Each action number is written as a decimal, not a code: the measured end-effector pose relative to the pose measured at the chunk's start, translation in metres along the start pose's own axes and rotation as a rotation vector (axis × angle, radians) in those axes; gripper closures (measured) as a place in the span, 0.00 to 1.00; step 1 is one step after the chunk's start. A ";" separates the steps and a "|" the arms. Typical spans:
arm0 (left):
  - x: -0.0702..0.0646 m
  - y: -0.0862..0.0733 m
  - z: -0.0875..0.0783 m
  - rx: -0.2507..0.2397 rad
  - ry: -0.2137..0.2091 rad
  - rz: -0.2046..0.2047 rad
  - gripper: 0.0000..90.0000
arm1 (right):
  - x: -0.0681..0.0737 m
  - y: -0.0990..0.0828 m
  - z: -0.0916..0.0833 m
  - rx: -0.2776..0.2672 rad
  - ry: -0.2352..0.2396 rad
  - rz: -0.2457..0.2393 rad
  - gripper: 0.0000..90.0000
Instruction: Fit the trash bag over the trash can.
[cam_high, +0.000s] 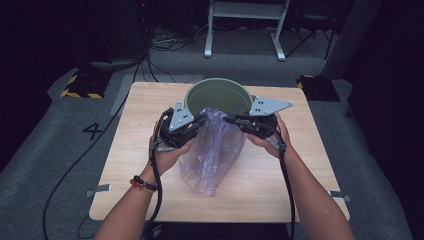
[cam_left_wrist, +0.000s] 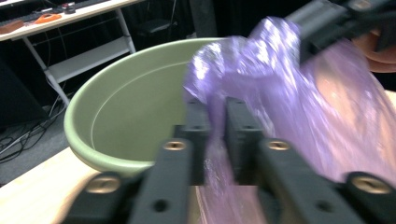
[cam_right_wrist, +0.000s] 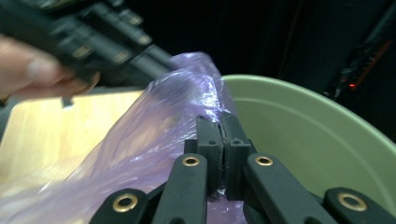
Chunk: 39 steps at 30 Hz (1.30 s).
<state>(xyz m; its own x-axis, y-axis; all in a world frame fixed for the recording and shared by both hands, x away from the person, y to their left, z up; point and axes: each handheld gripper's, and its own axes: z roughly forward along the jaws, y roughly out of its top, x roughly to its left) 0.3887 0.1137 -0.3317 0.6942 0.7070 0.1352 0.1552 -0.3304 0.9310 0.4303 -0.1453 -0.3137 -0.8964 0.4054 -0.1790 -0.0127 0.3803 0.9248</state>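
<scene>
A thin lilac plastic bag (cam_high: 212, 150) hangs over the wooden table (cam_high: 140, 150), just in front of a green bucket (cam_high: 200, 86). My right gripper (cam_high: 227, 119) is shut on the bag's upper edge; in the right gripper view its pads (cam_right_wrist: 210, 140) pinch bunched film (cam_right_wrist: 140, 140) beside the bucket's rim (cam_right_wrist: 303, 130). My left gripper (cam_high: 200, 121) is at the opposite side of the bag's top. In the left gripper view its jaws (cam_left_wrist: 217, 105) stand a little apart, with bag film (cam_left_wrist: 299, 102) running through the gap and the bucket (cam_left_wrist: 116, 107) behind.
The bucket stands at the table's far edge, centred. A white metal frame (cam_high: 245, 30) and loose cables (cam_high: 165, 42) lie on the grey floor beyond. Yellow-black striped blocks (cam_high: 80, 87) sit off the far corners. Bare tabletop lies left, right and near.
</scene>
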 end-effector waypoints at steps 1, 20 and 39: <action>0.000 0.000 0.000 -0.002 0.008 -0.006 0.77 | -0.003 0.001 0.000 -0.007 -0.010 0.020 1.00; -0.010 -0.008 -0.002 0.052 -0.101 0.052 0.61 | -0.047 -0.012 0.021 0.072 -0.141 0.189 0.86; -0.008 -0.006 0.007 0.066 -0.046 0.056 1.00 | -0.010 0.000 -0.018 0.023 -0.099 0.014 0.38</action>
<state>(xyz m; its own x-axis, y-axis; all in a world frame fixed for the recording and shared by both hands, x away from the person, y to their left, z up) 0.3873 0.1051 -0.3407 0.7346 0.6569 0.1695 0.1599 -0.4105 0.8978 0.4311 -0.1640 -0.3058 -0.8481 0.4908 -0.1997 0.0108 0.3929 0.9195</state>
